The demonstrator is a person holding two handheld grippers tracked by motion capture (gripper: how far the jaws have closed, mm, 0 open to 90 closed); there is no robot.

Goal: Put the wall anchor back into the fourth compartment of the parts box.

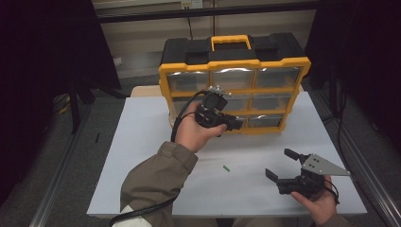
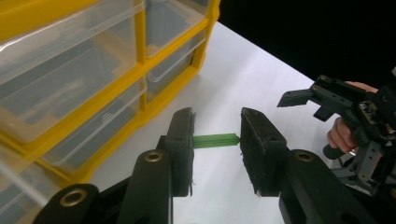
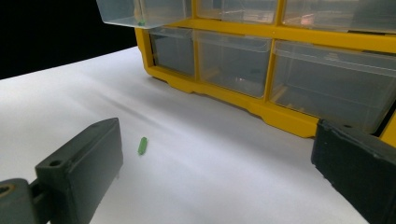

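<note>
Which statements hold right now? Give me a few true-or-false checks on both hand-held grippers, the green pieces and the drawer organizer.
1. The left hand-held gripper grips a green piece between its jaws. True.
2. The right hand-held gripper is shut on a green piece. False: its jaws stand open with nothing between them.
3. A second green piece lies loose on the white table. True.
4. The drawer organizer has a red frame. False: the frame is yellow, with clear drawers.
</note>
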